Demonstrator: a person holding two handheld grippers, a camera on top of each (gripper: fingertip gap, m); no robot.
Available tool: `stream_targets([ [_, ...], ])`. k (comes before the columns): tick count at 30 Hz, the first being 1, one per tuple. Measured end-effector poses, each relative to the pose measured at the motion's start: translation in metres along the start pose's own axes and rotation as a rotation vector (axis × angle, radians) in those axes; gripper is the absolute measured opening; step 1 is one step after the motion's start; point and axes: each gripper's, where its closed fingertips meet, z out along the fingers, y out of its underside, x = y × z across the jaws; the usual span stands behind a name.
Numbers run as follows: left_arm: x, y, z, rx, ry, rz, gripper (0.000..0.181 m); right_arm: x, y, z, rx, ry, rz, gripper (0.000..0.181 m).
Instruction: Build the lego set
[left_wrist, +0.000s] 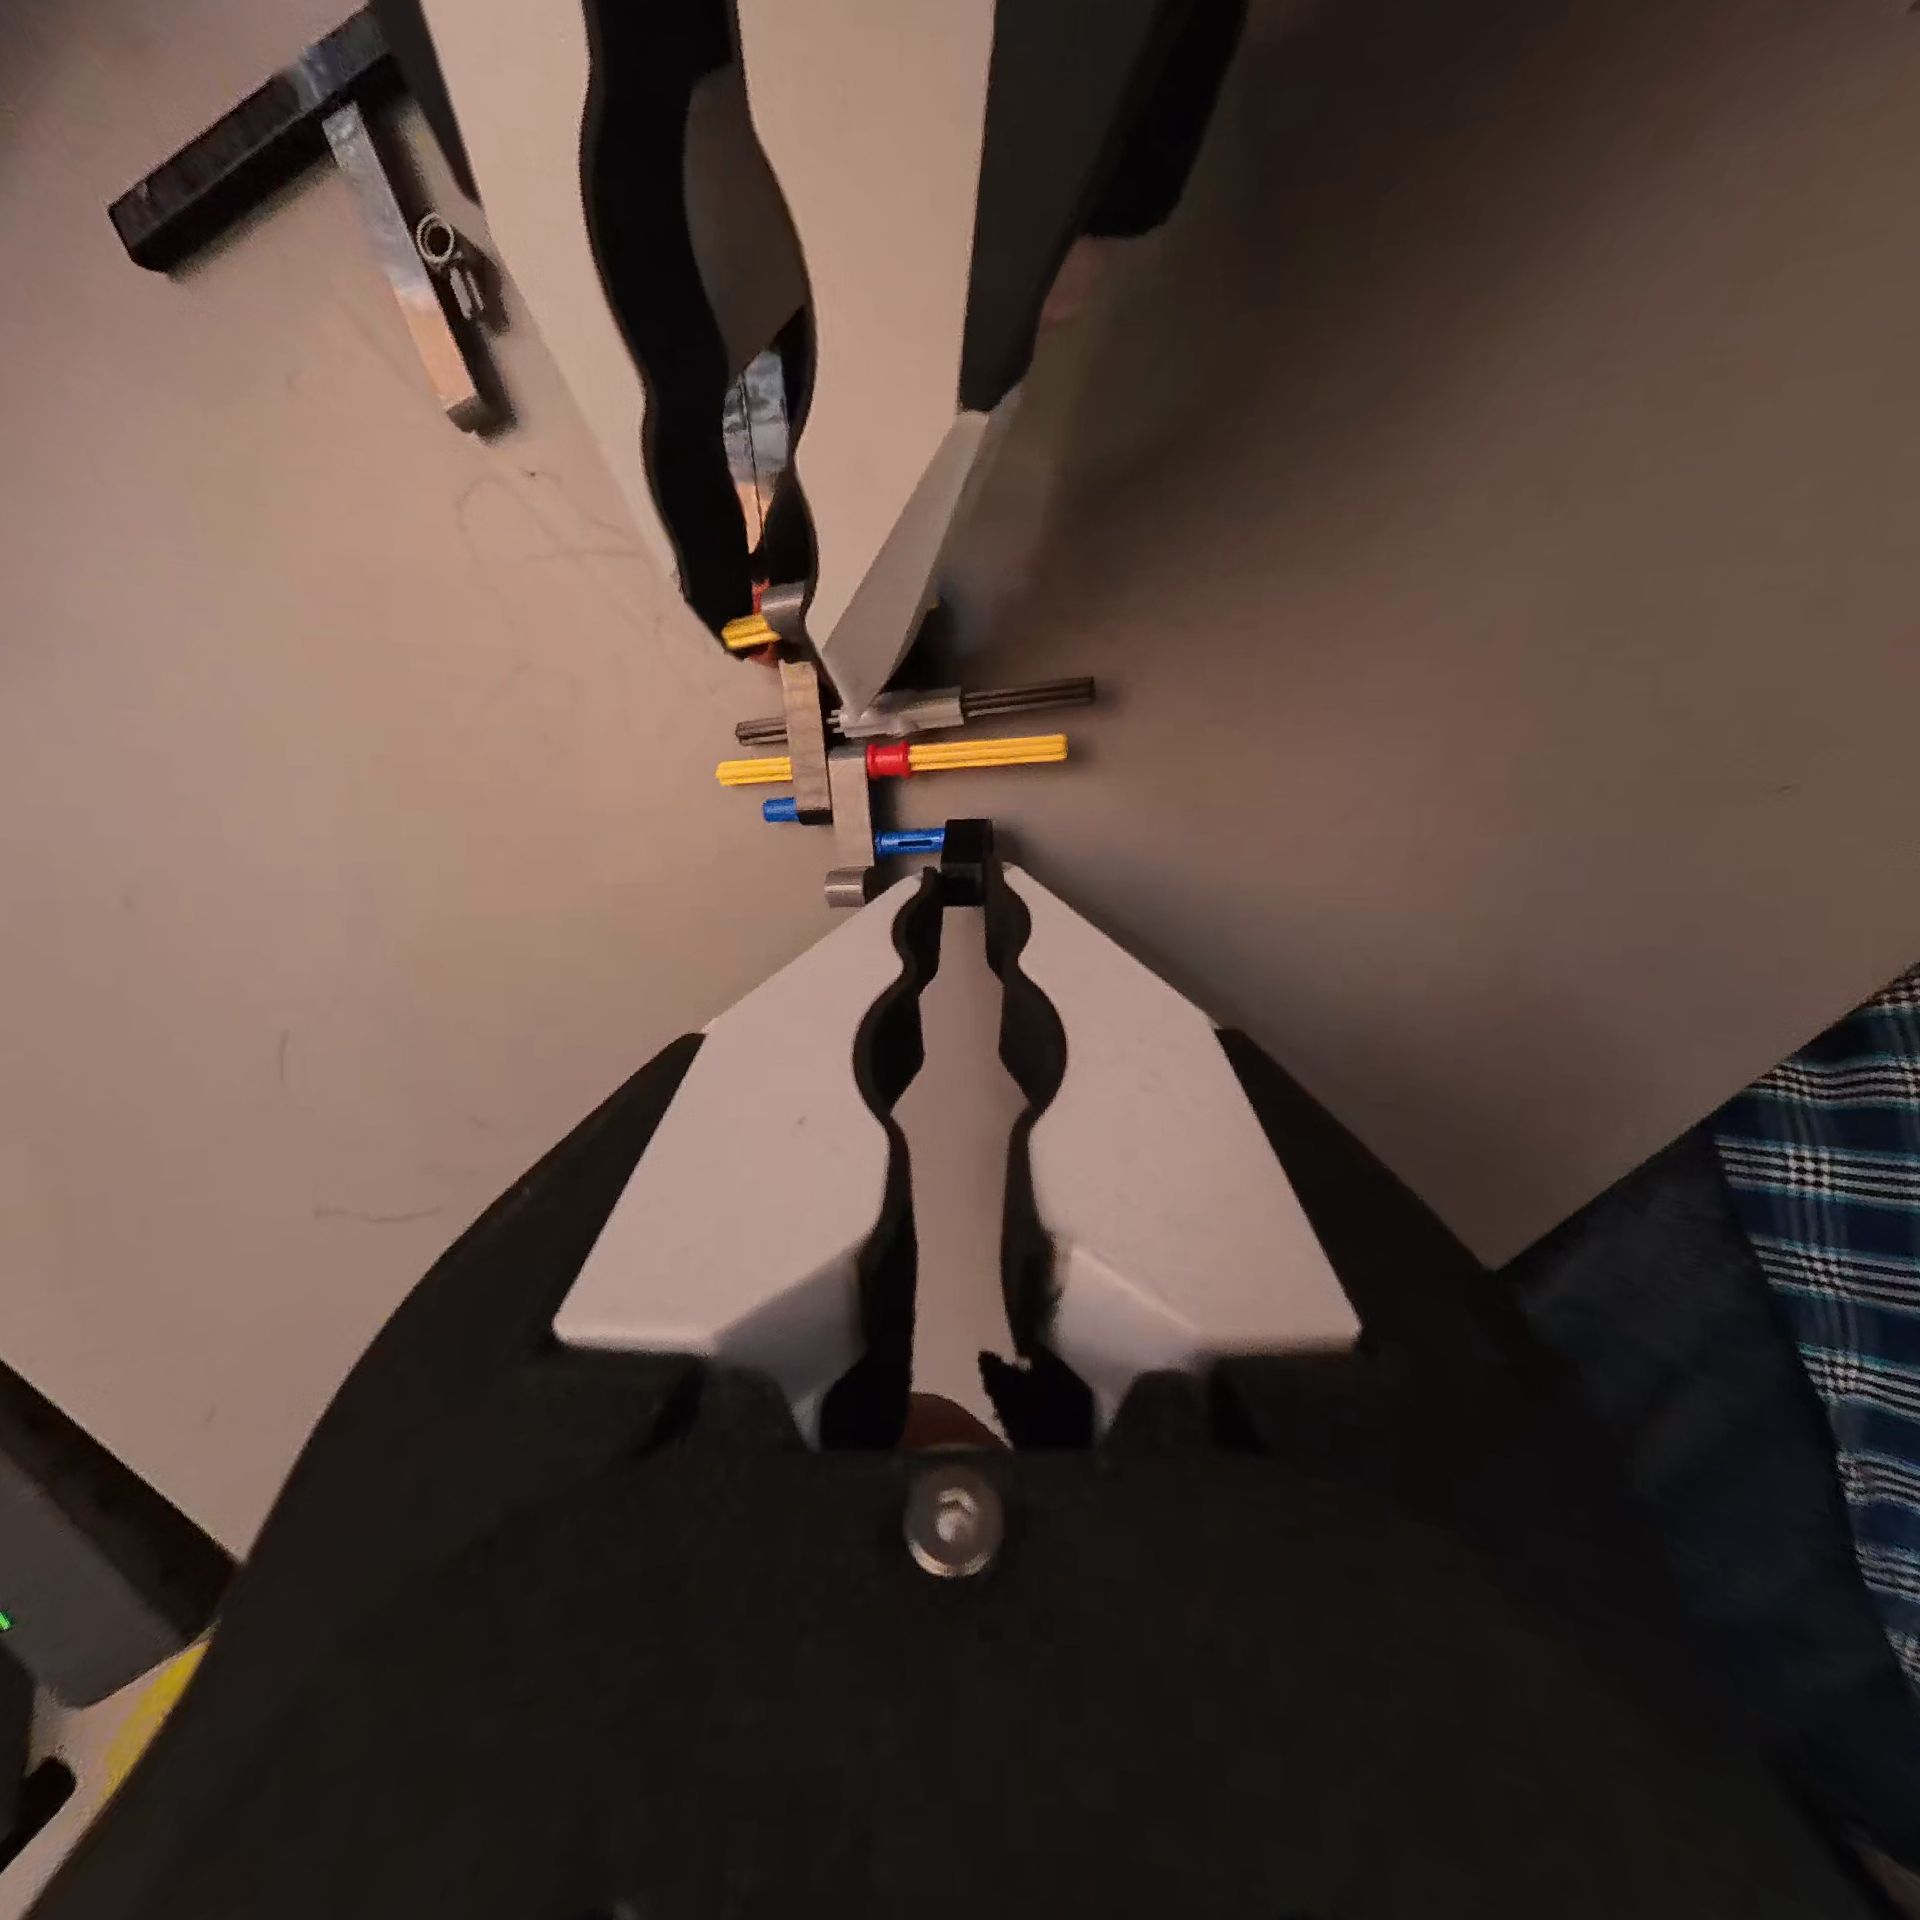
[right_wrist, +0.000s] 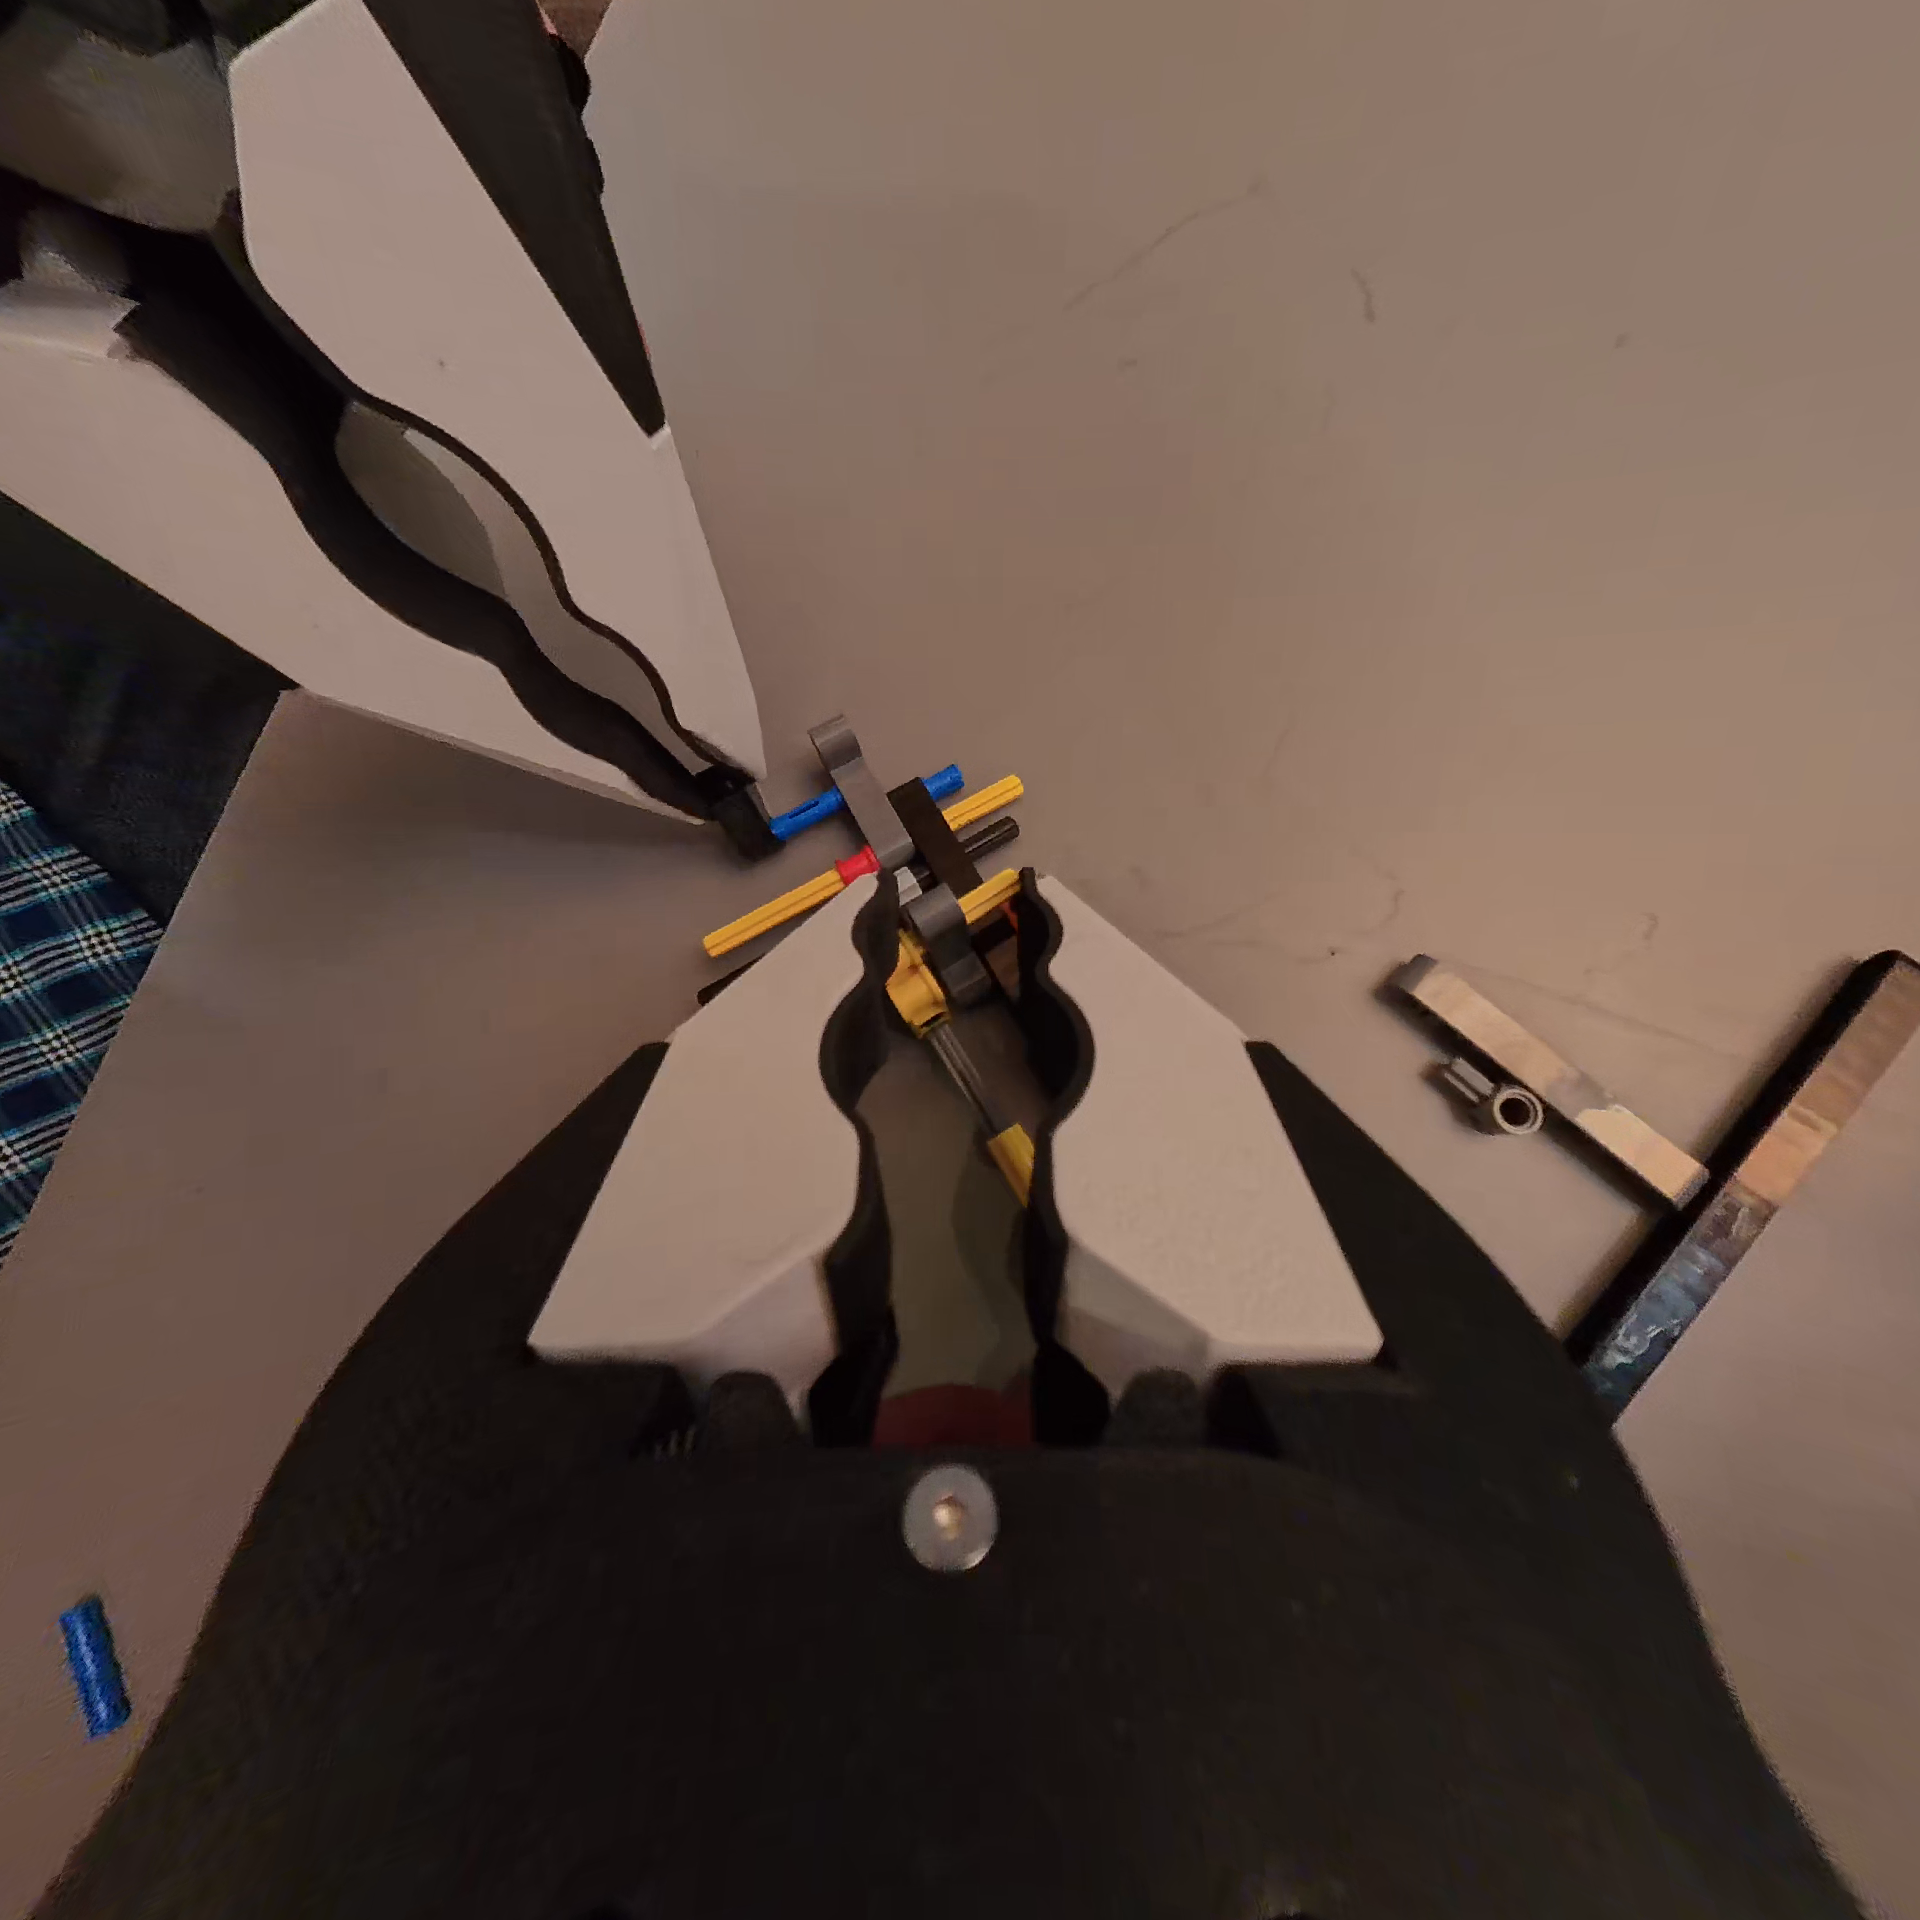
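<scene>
Left gripper (left_wrist: 961, 878) pinching a small black piece (left_wrist: 966, 854) at its narrowed fingertips, pressing it against a blue pin (left_wrist: 909, 842) of the lego assembly (left_wrist: 831, 769) just ahead. Right gripper (right_wrist: 951, 914) clamping narrowly on that assembly's near end, yellow axle (right_wrist: 774, 914) sticking out left of its jaws.

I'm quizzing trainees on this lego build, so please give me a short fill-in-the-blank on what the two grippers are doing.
1. The left gripper pinches a small ___ piece.
2. That piece sits at the end of a ___ pin.
3. A ___ bush sits on the long yellow axle.
4. The right gripper holds the ___.

Missing: black; blue; red; assembly
</scene>
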Motion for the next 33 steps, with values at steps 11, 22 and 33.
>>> stream_targets([
  [11, 0.0032, -0.0001, -0.0006, 0.074, -0.081, 0.15, 0.006, -0.0047, 0.0045, -0.0045, 0.006, 0.077, 0.048, 0.02],
  [22, 0.0058, -0.0006, -0.001, 0.115, -0.076, 0.149, 0.006, -0.0068, 0.0056, -0.0052, 0.032, 0.106, 0.042, 0.02],
  [33, 0.0032, 0.0006, -0.0007, 0.173, 0.132, -0.012, 0.006, -0.008, 0.0057, -0.0058, 0.033, 0.118, 0.03, 0.02],
])
